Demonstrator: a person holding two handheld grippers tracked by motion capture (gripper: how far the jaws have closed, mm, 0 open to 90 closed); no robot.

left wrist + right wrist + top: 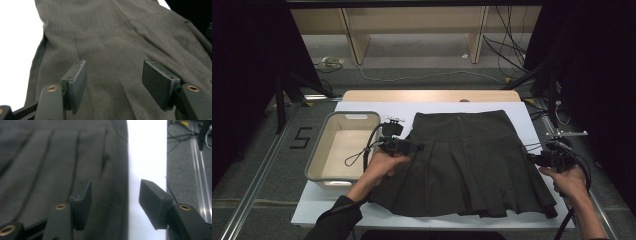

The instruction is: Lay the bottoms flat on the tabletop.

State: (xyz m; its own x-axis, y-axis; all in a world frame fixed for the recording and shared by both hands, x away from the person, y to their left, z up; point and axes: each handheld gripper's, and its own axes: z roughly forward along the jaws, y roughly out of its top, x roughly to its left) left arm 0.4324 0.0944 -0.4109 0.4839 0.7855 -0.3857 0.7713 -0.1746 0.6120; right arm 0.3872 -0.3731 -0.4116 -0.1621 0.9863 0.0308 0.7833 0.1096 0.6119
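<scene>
A dark pleated skirt [467, 162] lies spread flat on the white table cover [377, 107], waistband at the far side. My left gripper [418, 147] hovers at the skirt's left edge, jaws wide apart with only cloth [117, 50] beneath them. My right gripper [530, 158] sits at the skirt's right edge, also open. In the right gripper view the jaws straddle the skirt's side edge [123, 195], one finger [81, 202] over the pleats and the other over white cover. Nothing is gripped by either.
A beige plastic tub [317, 162] stands on the table left of the skirt, close behind my left hand. Metal rails [257, 170] run along both table sides. Cables [507, 50] and wooden shelving lie on the floor beyond.
</scene>
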